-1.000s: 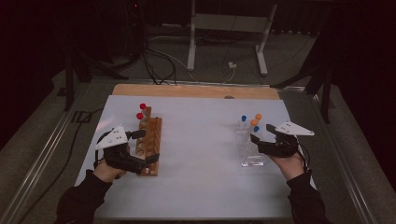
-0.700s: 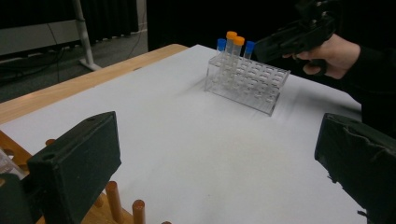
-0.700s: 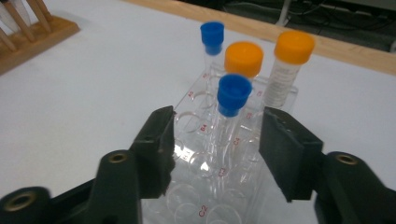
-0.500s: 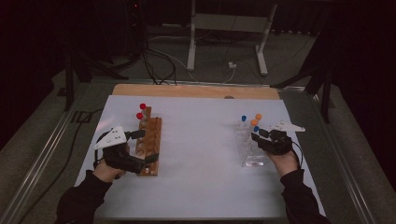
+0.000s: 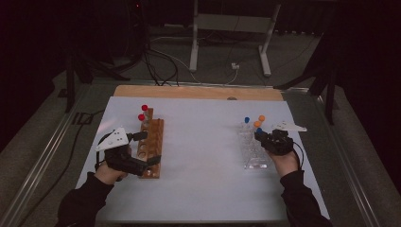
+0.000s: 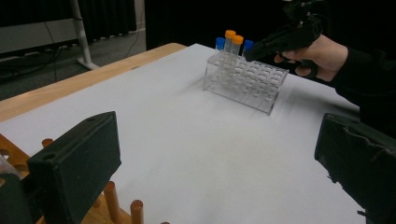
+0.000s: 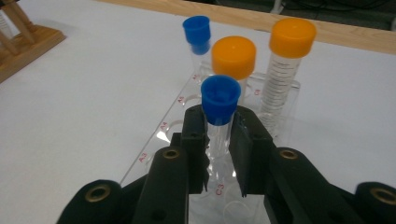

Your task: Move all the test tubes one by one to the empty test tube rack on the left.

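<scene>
On the white table (image 5: 203, 189), the clear tube rack (image 7: 168, 128) is holding four capped tubes. The right gripper (image 7: 218, 140), jaws just closing, is clamping the nearest blue-capped tube (image 7: 219, 109); a tilted pull could jam it. Well left, the left gripper (image 5: 144, 149) is gaping over the wooden rack (image 5: 152, 149).

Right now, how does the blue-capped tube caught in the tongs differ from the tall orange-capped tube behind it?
The blue-capped tube is narrow and has a small blue cap, while the tall orange-capped tube is wider, with a broad orange cap and printed scale lines. The right tongs have just closed on the blue-capped tube; the orange-capped tube stands untouched. Both are clear, upright, and sit in the clear plastic rack.
</scene>
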A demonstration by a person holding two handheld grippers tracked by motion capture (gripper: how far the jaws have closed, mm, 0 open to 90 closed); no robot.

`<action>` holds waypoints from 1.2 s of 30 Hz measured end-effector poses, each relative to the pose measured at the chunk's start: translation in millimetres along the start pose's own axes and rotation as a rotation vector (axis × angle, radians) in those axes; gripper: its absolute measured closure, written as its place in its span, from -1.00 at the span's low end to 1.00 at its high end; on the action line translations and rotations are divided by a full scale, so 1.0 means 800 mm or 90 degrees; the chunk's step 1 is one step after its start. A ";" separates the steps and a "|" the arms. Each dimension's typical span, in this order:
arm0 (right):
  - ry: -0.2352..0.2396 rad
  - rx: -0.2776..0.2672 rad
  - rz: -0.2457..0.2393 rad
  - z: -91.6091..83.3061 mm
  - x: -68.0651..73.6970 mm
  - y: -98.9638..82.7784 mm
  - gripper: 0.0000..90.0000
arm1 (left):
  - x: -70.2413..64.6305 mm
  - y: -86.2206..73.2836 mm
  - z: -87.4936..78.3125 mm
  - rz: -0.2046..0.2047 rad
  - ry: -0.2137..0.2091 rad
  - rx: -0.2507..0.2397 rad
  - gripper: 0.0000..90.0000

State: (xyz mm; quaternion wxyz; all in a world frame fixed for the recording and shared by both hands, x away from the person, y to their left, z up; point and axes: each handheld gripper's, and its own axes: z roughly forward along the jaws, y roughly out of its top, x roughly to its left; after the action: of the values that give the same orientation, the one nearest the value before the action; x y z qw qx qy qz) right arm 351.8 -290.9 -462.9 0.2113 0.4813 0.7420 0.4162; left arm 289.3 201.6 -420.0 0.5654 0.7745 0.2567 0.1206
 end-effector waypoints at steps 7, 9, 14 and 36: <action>-0.005 -0.019 0.001 -0.009 0.001 0.005 0.71 | -0.001 0.001 0.000 0.001 -0.004 0.002 -0.97; -0.009 -0.028 -0.007 -0.015 0.002 0.008 0.71 | -0.002 0.001 0.001 0.004 -0.005 0.003 -0.97; -0.016 -0.055 -0.027 -0.034 0.008 0.020 0.71 | -0.004 0.004 0.001 0.009 -0.010 0.004 -0.97; 0.098 -0.082 -0.145 -0.057 0.092 0.043 0.71 | -0.018 0.016 0.010 0.016 -0.028 0.005 -0.97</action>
State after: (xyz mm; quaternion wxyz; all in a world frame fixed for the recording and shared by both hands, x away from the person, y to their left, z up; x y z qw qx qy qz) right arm 304.6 -237.4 -402.6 0.2299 0.3462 0.7773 0.4723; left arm 284.7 184.8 -408.8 0.5662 0.7826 0.2345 0.1095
